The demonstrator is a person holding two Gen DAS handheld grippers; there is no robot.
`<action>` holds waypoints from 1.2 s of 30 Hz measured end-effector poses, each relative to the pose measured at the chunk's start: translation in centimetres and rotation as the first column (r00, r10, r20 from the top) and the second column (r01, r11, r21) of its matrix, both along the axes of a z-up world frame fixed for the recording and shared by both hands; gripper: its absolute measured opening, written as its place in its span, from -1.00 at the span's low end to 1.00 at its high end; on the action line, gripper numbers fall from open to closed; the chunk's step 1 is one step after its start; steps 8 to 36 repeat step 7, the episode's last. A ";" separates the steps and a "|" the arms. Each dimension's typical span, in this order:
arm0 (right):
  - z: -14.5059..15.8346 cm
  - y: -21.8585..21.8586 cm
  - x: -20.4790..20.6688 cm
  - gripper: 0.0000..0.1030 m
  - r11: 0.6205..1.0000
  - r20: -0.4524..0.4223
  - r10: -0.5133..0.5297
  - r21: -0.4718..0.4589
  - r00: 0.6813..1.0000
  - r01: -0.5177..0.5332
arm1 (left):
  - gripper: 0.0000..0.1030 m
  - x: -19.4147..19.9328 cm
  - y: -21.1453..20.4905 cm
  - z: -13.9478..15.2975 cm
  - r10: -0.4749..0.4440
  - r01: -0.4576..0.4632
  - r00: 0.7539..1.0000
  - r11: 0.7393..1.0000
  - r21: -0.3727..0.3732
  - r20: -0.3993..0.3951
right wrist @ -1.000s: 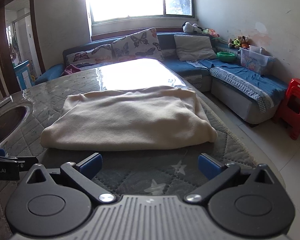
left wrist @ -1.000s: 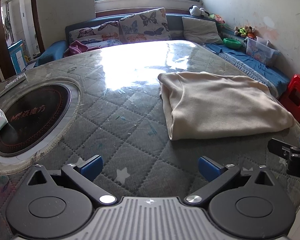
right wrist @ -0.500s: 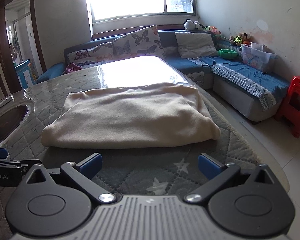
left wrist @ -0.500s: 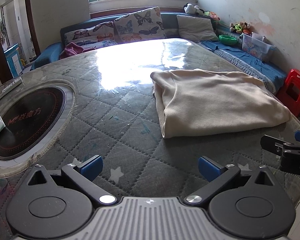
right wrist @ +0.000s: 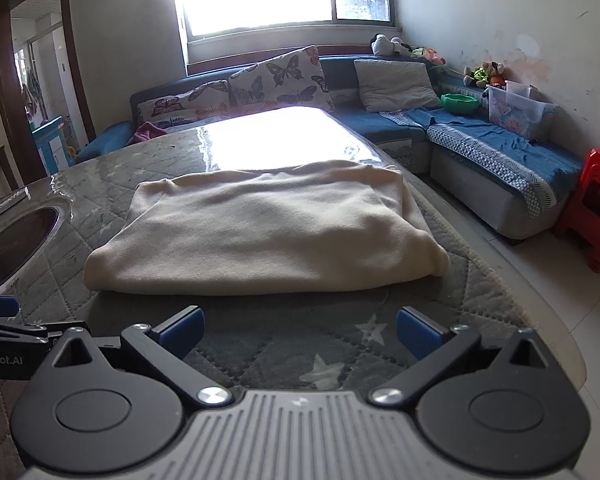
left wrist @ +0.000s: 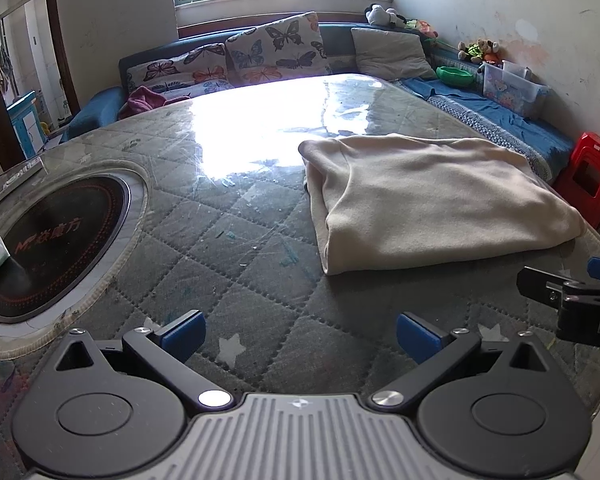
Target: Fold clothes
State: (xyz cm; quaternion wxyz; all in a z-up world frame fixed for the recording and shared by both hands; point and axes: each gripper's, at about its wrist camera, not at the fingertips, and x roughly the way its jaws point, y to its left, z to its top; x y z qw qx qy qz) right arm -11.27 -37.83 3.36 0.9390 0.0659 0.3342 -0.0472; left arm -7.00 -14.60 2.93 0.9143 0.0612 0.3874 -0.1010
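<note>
A cream garment (left wrist: 428,200) lies folded into a thick rectangle on the quilted grey table cover (left wrist: 228,264); it also shows in the right wrist view (right wrist: 268,232). My left gripper (left wrist: 298,338) is open and empty, low over the table, to the left of and nearer than the garment. My right gripper (right wrist: 298,332) is open and empty, just short of the garment's near edge. The right gripper's side shows at the right edge of the left wrist view (left wrist: 572,300).
A round black induction cooktop (left wrist: 48,240) is set into the table at the left. A blue sofa (right wrist: 480,152) with butterfly cushions (right wrist: 280,76) wraps behind and to the right. A red stool (right wrist: 596,208) stands on the floor at right. The table edge (right wrist: 540,312) curves close on the right.
Both grippers have drawn back a little from the folded garment, which looks slightly farther and lies still. The jaws stay open.
</note>
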 end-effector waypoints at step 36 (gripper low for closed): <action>0.0 0.0 0.3 1.00 1.000 -0.003 0.004 0.002 1.000 -0.004 | 1.00 0.3 -0.1 -0.2 -0.002 0.002 1.000 1.000 -0.003 -0.010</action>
